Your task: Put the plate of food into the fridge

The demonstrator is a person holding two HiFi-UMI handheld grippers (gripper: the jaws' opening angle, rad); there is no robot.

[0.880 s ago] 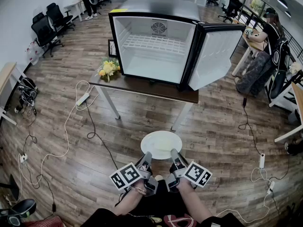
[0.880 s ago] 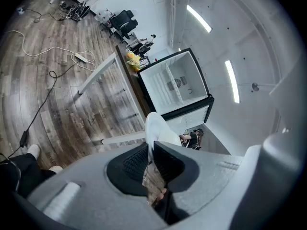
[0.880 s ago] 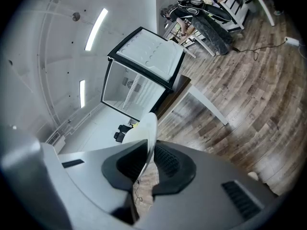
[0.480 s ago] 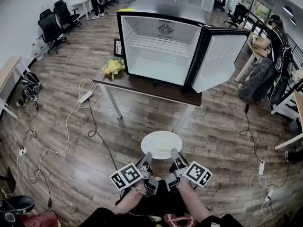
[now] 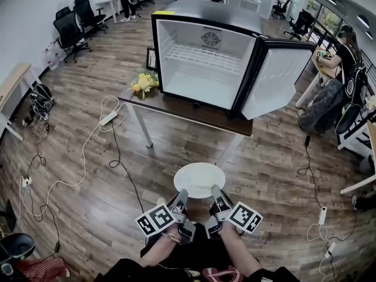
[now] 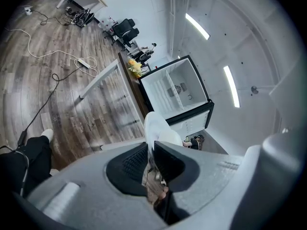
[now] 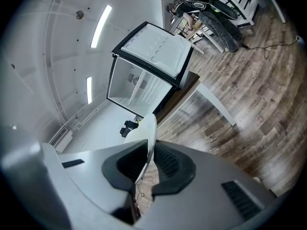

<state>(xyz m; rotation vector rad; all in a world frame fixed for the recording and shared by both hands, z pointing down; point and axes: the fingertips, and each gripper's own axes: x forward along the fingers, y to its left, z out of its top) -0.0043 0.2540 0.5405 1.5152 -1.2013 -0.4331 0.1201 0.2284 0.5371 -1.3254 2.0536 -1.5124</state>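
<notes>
A white plate (image 5: 200, 180) hangs level over the wooden floor, close in front of me; what lies on it is pale and hard to make out. My left gripper (image 5: 181, 196) is shut on its near left rim, and my right gripper (image 5: 215, 193) is shut on its near right rim. In the left gripper view the plate (image 6: 156, 129) sticks out edge-on from the left gripper (image 6: 151, 152). The right gripper (image 7: 149, 153) likewise pinches the plate's (image 7: 147, 128) rim. Ahead, the small fridge (image 5: 202, 69) stands open on a dark table (image 5: 194, 111), its inside bare with one wire shelf.
The fridge door (image 5: 276, 78) swings out to the right. Yellow flowers (image 5: 141, 84) lie on the table's left end. Cables and a power strip (image 5: 107, 120) trail over the floor at left. Office chairs (image 5: 73, 29) stand at far left, and a person (image 5: 338, 81) sits at right.
The fridge and table have drifted slightly right and nearer in the head view. Both grippers hold the plate in the same place as before.
</notes>
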